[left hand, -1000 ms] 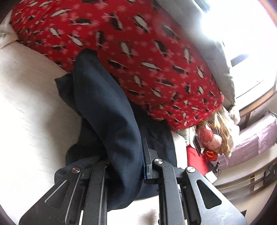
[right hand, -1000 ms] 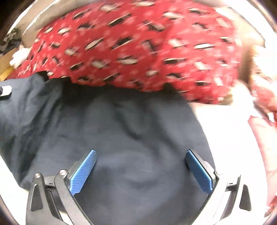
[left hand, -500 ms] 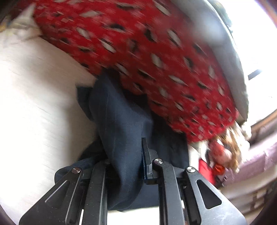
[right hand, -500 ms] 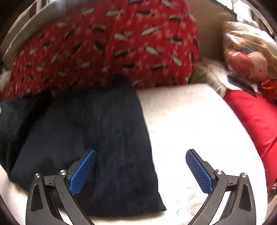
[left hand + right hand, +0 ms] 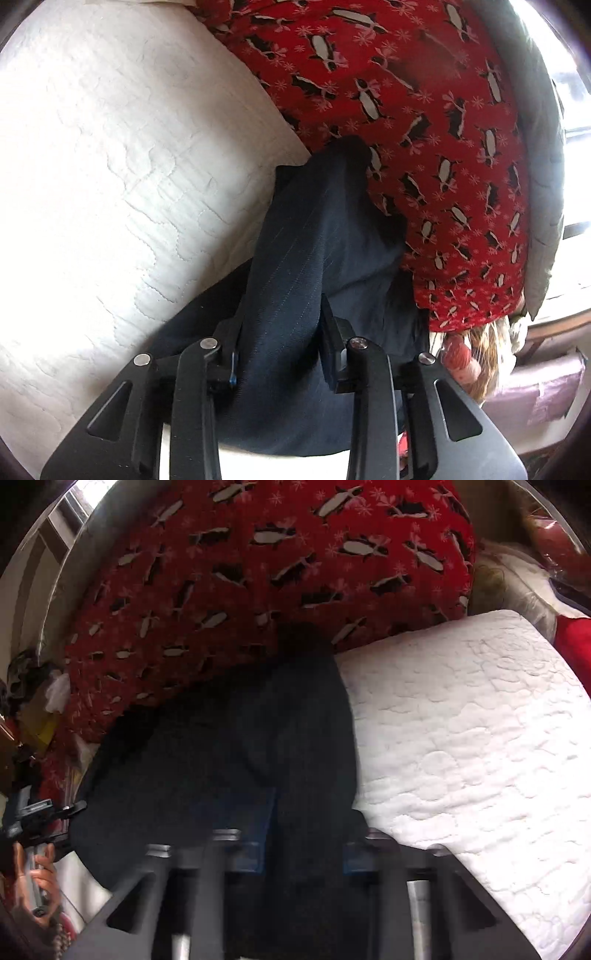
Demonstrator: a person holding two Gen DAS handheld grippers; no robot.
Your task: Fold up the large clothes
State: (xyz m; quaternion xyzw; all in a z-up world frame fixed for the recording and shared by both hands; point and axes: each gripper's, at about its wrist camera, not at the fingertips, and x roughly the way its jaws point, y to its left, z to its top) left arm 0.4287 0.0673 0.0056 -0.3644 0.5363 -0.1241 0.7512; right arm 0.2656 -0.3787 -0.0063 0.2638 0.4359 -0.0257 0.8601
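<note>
On the white quilted bedcover (image 5: 110, 192), a dark navy garment (image 5: 310, 258) with faint pinstripes lies bunched, its far end pushed up against a red blanket printed with penguins (image 5: 424, 110). From the left wrist view, a thick fold of the garment rises from the near edge and runs straight between the fingers of the left gripper (image 5: 277, 354). Those jaws are opening at this moment, with the cloth between them and filling most of the gap; whether the pads press it I cannot tell. The rest of the garment spreads to the left and right beneath the gripper and narrows toward the far side.

From the right wrist view the garment's right edge lies on the bedcover, with bare quilt to the right of it. The right gripper (image 5: 306, 849) sits over that edge, its blue pads on either side of a ridge of dark cloth. Its jaws are closing on the fabric, and motion blur hides the contact.
</note>
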